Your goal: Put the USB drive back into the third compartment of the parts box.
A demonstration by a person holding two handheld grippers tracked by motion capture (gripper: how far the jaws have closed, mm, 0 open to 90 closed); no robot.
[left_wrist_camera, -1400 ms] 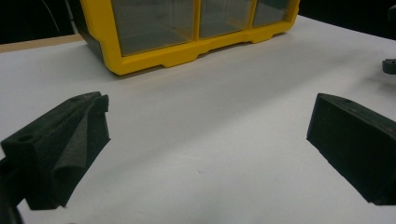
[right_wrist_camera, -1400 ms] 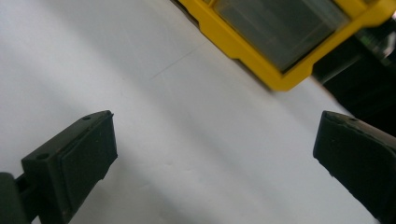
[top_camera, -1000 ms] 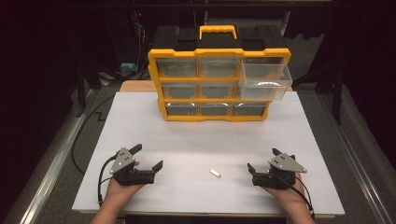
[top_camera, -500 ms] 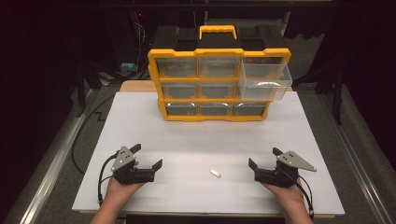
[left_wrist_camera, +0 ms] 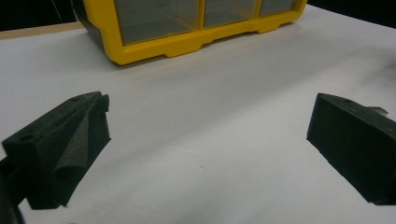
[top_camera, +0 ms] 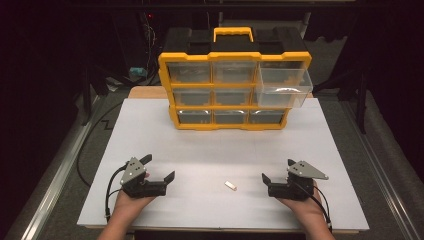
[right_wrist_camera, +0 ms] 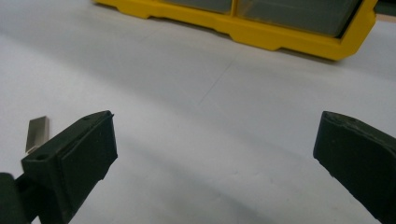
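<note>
White table [top_camera: 200, 150] spans scene. Yellow drawer cabinet [top_camera: 232, 107] stands at far middle, black top, yellow handle. Top-right clear drawer [top_camera: 282, 87] pulled out toward near side; other drawers flush. Left gripper [top_camera: 159, 175] rests near left edge, held in hand, jaws wide apart, nothing between them. Right gripper [top_camera: 276, 174] rests near right, jaws wide apart, empty. Small pale flat piece [top_camera: 230, 185] lies on table between grippers, closer to right one, touching neither.

- No text, label, brand, number or sign can be read on the yellow drawer cabinet [top_camera: 234, 80].
- The white surface [top_camera: 200, 150] bears no lettering either.
</note>
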